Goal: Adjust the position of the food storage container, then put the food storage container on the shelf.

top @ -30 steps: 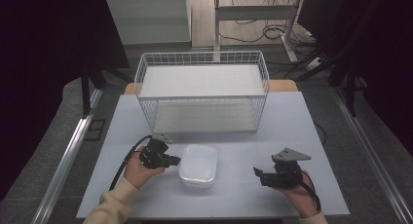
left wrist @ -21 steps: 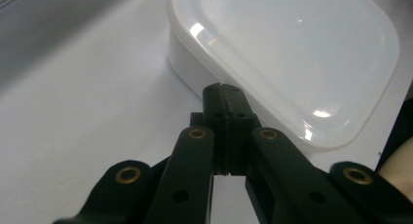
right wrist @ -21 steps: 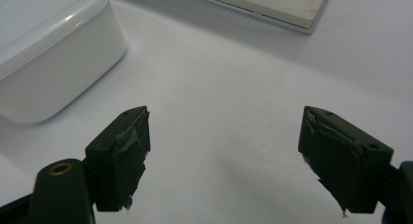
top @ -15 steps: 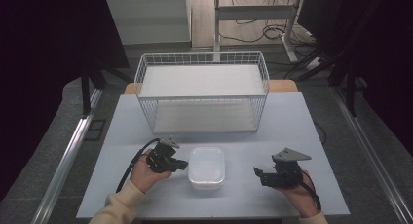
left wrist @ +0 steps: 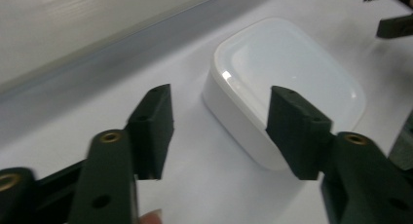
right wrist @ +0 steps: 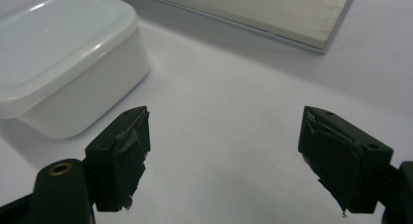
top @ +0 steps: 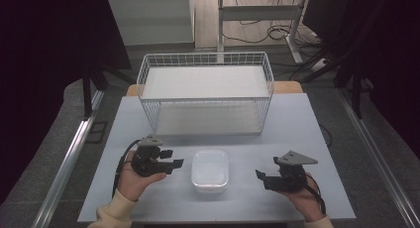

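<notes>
A white lidded container (top: 210, 169) lies on the pale table (top: 307, 134) between my two grippers. My left gripper (top: 172, 157) is just left of it, pointing at it; its jaws have just been opening and now stand open with nothing between them. In the left gripper view the container (left wrist: 287, 63) lies a little beyond the left gripper (left wrist: 221, 95). My right gripper (top: 261, 177) rests to the right of the container, open and holding nothing. In the right gripper view the container (right wrist: 63, 48) sits off to the upper left of the right gripper (right wrist: 224, 114).
A white wire basket (top: 205, 96) with a pale floor panel stands at the back of the table. The table's front edge runs just below both hands. Dark floor and metal rails flank the table.
The container slid slightly right, pushed by the shut left gripper. The left gripper then drew back a little, lifted, and opened its jaws. The right gripper stayed still.
</notes>
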A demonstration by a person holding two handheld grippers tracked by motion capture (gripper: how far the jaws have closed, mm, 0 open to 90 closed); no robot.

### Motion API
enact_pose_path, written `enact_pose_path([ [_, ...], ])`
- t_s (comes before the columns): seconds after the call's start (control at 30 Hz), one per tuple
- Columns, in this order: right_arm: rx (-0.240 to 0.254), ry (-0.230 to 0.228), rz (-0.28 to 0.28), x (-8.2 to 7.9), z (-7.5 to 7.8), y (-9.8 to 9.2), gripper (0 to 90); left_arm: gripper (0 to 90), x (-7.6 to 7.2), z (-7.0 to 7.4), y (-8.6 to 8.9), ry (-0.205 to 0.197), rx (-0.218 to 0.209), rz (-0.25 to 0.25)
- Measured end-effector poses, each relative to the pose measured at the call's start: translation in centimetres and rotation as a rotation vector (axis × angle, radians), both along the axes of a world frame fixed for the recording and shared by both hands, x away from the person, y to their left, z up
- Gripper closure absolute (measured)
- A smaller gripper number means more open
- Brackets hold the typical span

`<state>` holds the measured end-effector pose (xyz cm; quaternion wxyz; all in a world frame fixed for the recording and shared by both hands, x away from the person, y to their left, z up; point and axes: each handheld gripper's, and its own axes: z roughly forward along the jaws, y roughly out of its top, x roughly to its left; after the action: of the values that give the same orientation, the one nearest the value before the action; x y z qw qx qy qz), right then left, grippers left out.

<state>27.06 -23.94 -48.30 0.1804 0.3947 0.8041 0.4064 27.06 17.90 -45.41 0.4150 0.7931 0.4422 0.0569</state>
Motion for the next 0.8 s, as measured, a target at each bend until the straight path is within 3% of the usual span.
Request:
enact_pose_path([
  [0.17, 0.004, -0.003, -0.009, 0.1, 0.0, -0.1, 20.4, 34.9, -0.2, -0.3, 0.8, 0.025, -0.041, 0.021],
  [0.43, 0.060, 0.065, -0.011, 0.4, 0.4, 0.2, 21.2, 31.9, -0.1, -0.6, 1.2, 0.056, -0.085, 0.039],
  [0.53, 0.109, 0.106, -0.020, 0.5, 0.7, 0.3, 21.8, 31.5, 0.0, -0.8, 1.0, 0.066, -0.089, 0.032],
  [0.7, 0.130, 0.112, -0.017, 0.8, 1.6, 1.2, 22.6, 31.4, 0.3, -0.8, 1.0, 0.074, -0.110, 0.034],
  [0.8, 0.137, 0.116, -0.015, 1.1, 2.1, 1.7, 23.1, 31.5, 0.8, -0.9, 0.8, 0.099, -0.132, 0.048],
])
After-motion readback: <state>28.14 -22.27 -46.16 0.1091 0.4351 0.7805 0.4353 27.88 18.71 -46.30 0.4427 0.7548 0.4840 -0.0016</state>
